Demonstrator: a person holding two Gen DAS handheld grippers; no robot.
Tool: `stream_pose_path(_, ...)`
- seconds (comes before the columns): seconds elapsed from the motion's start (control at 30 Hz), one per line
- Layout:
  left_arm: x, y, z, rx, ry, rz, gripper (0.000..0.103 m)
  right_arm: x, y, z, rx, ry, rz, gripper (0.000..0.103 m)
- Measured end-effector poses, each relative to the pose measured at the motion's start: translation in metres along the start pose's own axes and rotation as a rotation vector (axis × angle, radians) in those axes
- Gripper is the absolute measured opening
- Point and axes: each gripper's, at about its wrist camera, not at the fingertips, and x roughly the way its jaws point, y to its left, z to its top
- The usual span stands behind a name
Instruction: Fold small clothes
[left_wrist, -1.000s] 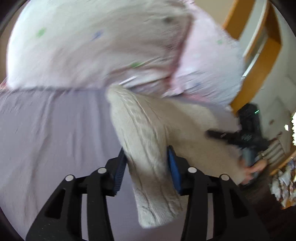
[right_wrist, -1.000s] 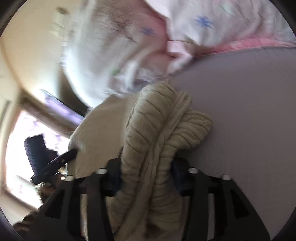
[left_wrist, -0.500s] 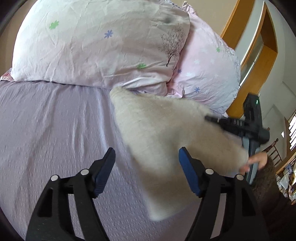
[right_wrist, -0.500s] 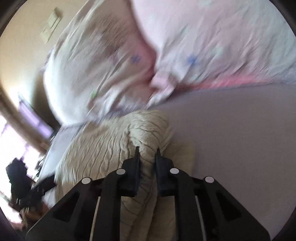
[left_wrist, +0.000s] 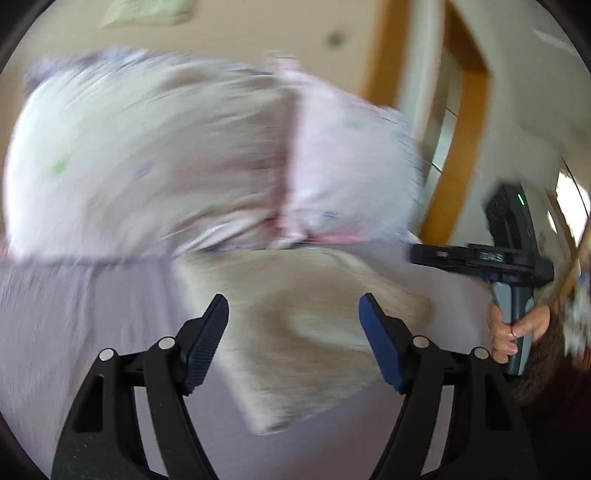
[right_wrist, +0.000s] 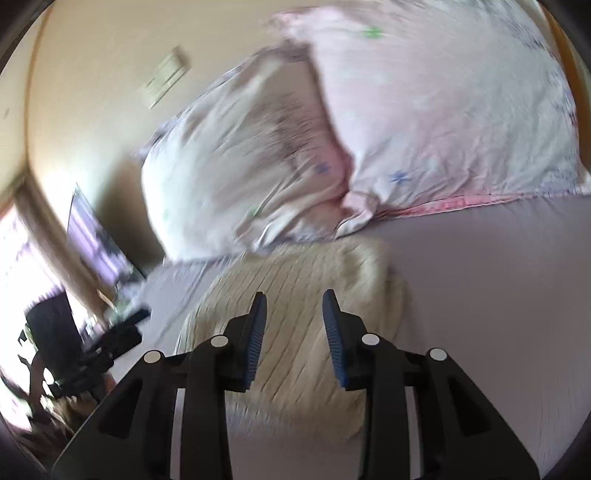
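Pillows (right_wrist: 424, 122) behind — bedsheet (right_wrist: 498, 295) alongside

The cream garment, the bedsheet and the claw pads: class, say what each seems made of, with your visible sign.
Cream garment: likely knitted yarn, matte; raised ribs run across it.
Bedsheet: probably woven cloth, lilac and dull; blur hides the weave.
Pads of the right claw: seemingly rubber or plastic, blue, finely ridged.

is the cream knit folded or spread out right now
Folded: the cream knit lies as a compact block on the bed sheet, released.

Cream wall (right_wrist: 92, 74), lilac bed (right_wrist: 498, 277), pillows (right_wrist: 443, 110)
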Motion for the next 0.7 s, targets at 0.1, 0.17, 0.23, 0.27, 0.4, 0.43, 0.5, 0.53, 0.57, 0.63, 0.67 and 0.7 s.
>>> stream_pose_path(0.1,0.03,-0.037,-0.005,0.137,0.083,-0.009,0.076,0.009,0.01,-0.011,-0.023,0.028,-0.011,0.033)
stream_pose_path(0.17,0.057,-0.046,-0.017,0.193,0.203,0.033,0.076,0.031,0.007,-0.018,-0.006,0.112,-0.063,0.033)
stream_pose_path(0.23,0.07,-0.04,-0.029,0.178,0.298,0.056,0.068,0.048,0.002,-0.037,-0.008,0.22,-0.154,0.03)
stream_pose_path(0.27,0.071,-0.032,-0.036,0.152,0.335,0.056,0.066,0.046,0.001,-0.043,-0.013,0.222,-0.156,0.03)
stream_pose_path(0.4,0.058,-0.012,-0.045,0.07,0.367,0.024,0.059,0.028,-0.002,-0.059,0.012,0.214,-0.158,0.028)
stream_pose_path(0.43,0.055,-0.012,-0.046,0.075,0.371,0.027,0.058,0.024,-0.006,-0.059,0.025,0.208,-0.161,0.026)
stream_pose_path(0.5,0.048,-0.013,-0.048,0.089,0.374,0.043,0.059,0.021,-0.008,-0.058,0.038,0.183,-0.223,0.024)
stream_pose_path(0.53,0.041,-0.013,-0.048,0.075,0.368,0.036,0.059,0.016,-0.007,-0.057,0.034,0.158,-0.258,0.024)
stream_pose_path(0.57,0.034,-0.013,-0.048,0.053,0.354,0.023,0.061,0.007,-0.004,-0.055,0.032,0.118,-0.262,0.024)
stream_pose_path(0.63,0.024,-0.012,-0.049,0.023,0.326,-0.005,0.067,-0.004,0.006,-0.052,0.016,0.065,-0.21,0.024)
stream_pose_path(0.67,0.019,-0.011,-0.047,0.012,0.308,-0.012,0.067,-0.005,0.017,-0.049,-0.015,0.052,-0.15,0.025)
stream_pose_path(0.7,0.012,-0.01,-0.045,-0.004,0.287,-0.017,0.068,-0.003,0.028,-0.048,-0.05,0.057,-0.107,0.025)
